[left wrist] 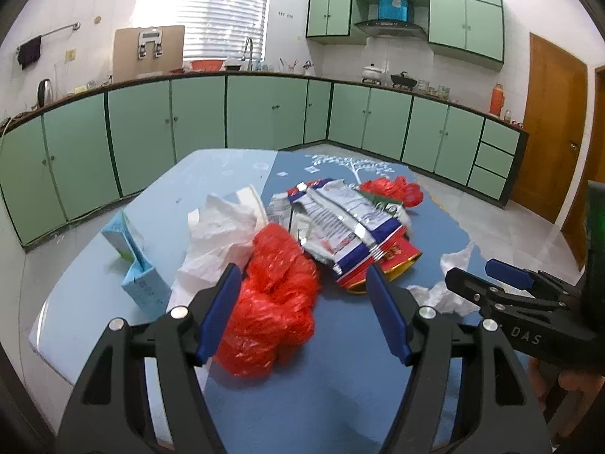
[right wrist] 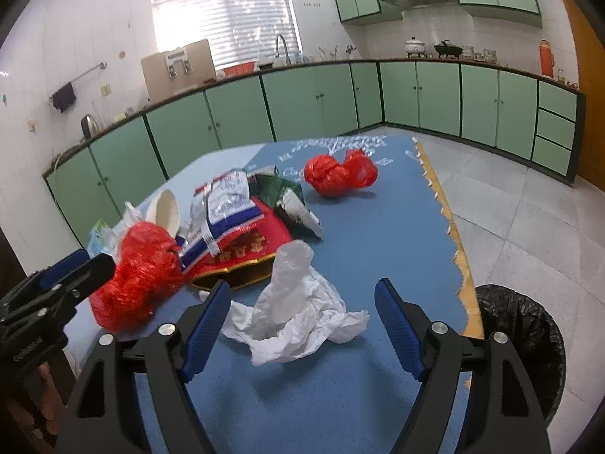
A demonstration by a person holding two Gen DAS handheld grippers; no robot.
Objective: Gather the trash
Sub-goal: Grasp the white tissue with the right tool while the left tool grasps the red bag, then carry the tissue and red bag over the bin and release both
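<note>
A pile of trash lies on the blue table mat. My left gripper is open, its jaws on either side of a crumpled red plastic bag, which also shows in the right wrist view. My right gripper is open around a crumpled white tissue; in the left wrist view this gripper sits by the same tissue. Snack wrappers lie in the middle, a second red bag at the far end.
A light blue carton and white paper lie left of the pile. A bin lined with a black bag stands on the floor by the table's right edge. Green kitchen cabinets run along the far walls.
</note>
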